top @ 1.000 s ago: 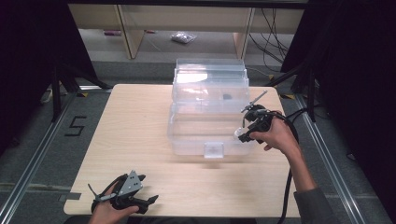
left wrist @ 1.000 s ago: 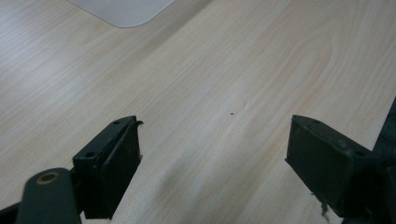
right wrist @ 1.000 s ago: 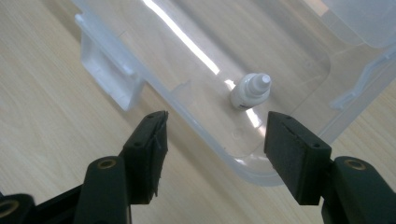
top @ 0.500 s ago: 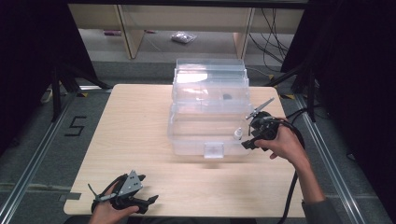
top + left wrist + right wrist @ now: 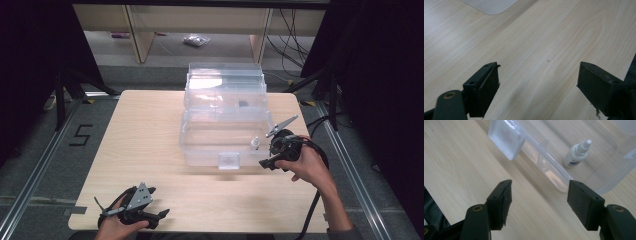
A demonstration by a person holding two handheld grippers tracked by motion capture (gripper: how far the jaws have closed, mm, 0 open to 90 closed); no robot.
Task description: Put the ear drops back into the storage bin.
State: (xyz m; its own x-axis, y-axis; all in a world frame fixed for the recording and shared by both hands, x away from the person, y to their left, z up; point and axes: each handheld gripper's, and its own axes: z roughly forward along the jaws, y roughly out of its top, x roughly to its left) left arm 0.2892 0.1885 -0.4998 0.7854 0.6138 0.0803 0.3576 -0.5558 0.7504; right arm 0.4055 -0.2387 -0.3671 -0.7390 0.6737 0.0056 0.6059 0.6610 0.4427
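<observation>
A clear plastic box [image 5: 200, 142] stands mid-table with its lid swung up behind it. A small white dropper bottle [image 5: 255, 143] stands inside near its front right corner; the right gripper view has this bottle [image 5: 577, 153] upright behind the clear wall. My right gripper [image 5: 267, 159] hovers just off the box's front right corner. Its jaws have just been opening, and in its own view the right gripper [image 5: 540, 188] is open over bare wood with nothing between the pads. My left gripper [image 5: 159, 204] rests near the table's front left, and in its own view the left gripper [image 5: 539, 72] is open and empty.
The box's front latch tab [image 5: 506, 141] juts toward me, left of the right gripper. The wooden table [image 5: 140, 150] has bare wood left of and in front of the box. A pale rounded corner [image 5: 490, 5] sits far ahead of the left jaws. Shelving and cables lie beyond the table.
My right hand has drawn back from the box, moving right and toward the near edge. The left hand has stayed put.
</observation>
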